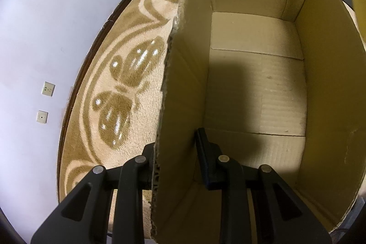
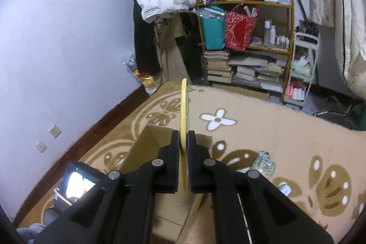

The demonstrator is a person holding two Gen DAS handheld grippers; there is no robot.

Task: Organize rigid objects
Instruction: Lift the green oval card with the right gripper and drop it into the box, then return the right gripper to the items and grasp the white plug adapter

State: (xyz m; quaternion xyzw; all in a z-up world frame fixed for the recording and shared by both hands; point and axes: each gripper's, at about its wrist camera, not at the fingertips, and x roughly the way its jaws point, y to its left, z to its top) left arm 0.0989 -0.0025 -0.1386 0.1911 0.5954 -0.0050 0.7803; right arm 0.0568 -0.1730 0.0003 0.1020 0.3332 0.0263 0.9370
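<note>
The left tool (image 1: 175,148) straddles the left wall of an open cardboard box (image 1: 256,93). One finger sits outside the wall over the carpet (image 1: 128,74) and the other finger (image 1: 203,148) is inside the box, so the cardboard edge runs between them. The fingers stand a moderate way apart; whether they actually press on the wall cannot be told from this view. The box stands on the beige and brown patterned carpet, near a pale wall (image 1: 45,26), and its floor shows only bare cardboard flaps with the tool's shadow across them.

The right tool (image 2: 183,143) is closed down almost fully on a thin yellow plate-like disc (image 2: 184,106), held edge-on and upright between the two pads. The disc's rim rises well above the fingertips and a lower part of it shows below the pads. In the right wrist view this tool hangs above the same box (image 2: 151,141), whose open top lies just beneath and beyond the fingers.

On the carpet to the right lie a small green packet (image 2: 263,165) and a small white item (image 2: 284,189), well apart from the box. A lit screen (image 2: 77,182) shows at lower left. A cluttered shelf (image 2: 247,42) stands against the far side of the room.
</note>
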